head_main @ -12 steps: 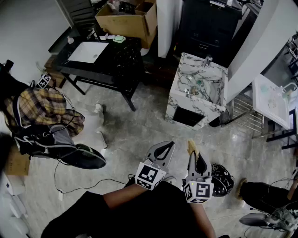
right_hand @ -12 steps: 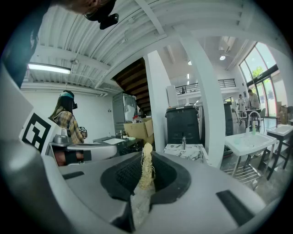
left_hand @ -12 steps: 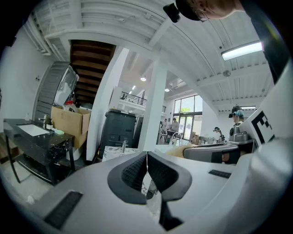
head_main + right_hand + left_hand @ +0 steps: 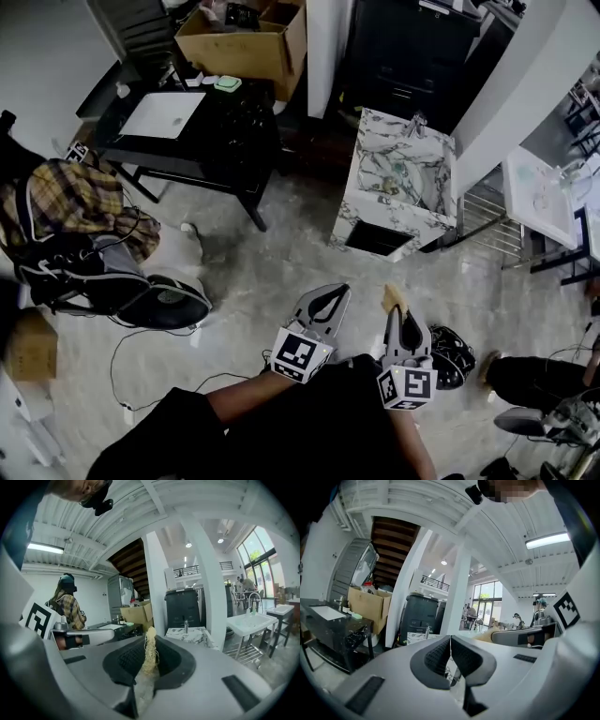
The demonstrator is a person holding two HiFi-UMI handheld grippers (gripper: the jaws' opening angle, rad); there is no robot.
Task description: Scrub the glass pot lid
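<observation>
Head view: the grey two-jaw left gripper (image 4: pixel 336 295) and the grey two-jaw right gripper (image 4: pixel 398 315) sit side by side, low in front of the person, over a grey stone floor (image 4: pixel 272 267). Both are well apart from the white-and-grey marble sink unit (image 4: pixel 373 214) ahead. Left gripper view shows the black ribbed pads pressed together with nothing gripped between them. The right gripper is clamped on a tan fibrous scrubbing pad (image 4: pixel 149 654), which stands upright and pokes past the jaw tips (also seen from above). The glass pot lid cannot be made out in any view; small items lie in the sink basin, too small to tell. A brown cardboard box (image 4: pixel 239 52) stands behind a black table (image 4: pixel 246 127).
</observation>
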